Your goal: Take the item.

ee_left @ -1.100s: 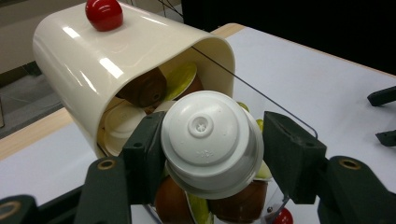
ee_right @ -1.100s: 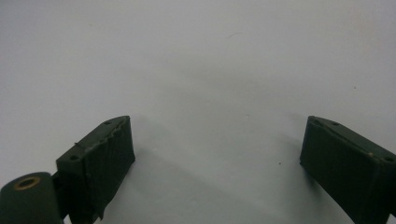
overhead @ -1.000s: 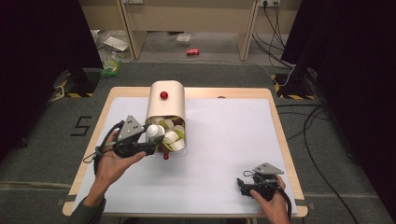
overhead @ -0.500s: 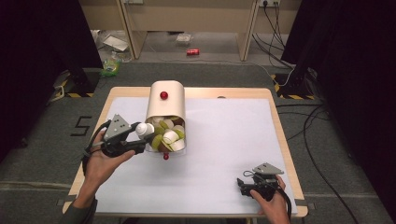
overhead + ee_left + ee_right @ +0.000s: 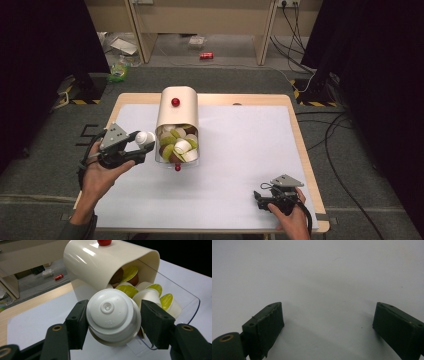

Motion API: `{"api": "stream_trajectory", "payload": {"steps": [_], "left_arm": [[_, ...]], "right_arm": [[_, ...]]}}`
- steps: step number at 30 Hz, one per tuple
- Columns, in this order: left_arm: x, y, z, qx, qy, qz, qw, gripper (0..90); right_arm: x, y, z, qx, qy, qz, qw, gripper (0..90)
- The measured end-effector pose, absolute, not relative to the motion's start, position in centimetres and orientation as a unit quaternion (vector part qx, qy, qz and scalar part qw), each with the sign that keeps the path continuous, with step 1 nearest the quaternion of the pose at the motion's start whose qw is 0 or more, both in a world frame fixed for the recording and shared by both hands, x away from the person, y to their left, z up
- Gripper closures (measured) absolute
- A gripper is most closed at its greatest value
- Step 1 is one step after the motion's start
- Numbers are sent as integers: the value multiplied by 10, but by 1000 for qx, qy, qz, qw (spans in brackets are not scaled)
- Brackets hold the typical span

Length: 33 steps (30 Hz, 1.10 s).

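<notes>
Left gripper (image 5: 113, 322) jaws clamp one white coffee capsule (image 5: 113, 315); carry it level, clear of the dispenser (image 5: 176, 112). Right gripper (image 5: 327, 330) jaws wide open, empty.

Your left gripper (image 5: 141, 144) was clamped tight, forearm stretched forward; your right gripper (image 5: 258, 197) rested low with its jaws spread wide.

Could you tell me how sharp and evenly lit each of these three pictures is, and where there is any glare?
High view: white table sheet brightly lit, the room's sides nearly black. Left gripper view: the white capsule between the left gripper jaws is crisp, with bright highlights on the cream dispenser. Right gripper view: dim and soft, the right gripper jaws dark and casting faint shadows on the sheet.
</notes>
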<state>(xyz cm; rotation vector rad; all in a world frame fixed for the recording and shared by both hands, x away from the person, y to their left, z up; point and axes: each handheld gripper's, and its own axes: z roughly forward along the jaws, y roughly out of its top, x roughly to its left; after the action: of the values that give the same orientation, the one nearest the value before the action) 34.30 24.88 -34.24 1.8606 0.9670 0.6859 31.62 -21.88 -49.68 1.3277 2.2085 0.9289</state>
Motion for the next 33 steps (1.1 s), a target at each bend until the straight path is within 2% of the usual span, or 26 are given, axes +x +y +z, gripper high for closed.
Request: {"api": "stream_trajectory", "payload": {"steps": [33], "left_arm": [[340,285,-382,731,443,273,441,410]], "right_arm": [[316,-218,-497,478,788,332,198,101]]}}
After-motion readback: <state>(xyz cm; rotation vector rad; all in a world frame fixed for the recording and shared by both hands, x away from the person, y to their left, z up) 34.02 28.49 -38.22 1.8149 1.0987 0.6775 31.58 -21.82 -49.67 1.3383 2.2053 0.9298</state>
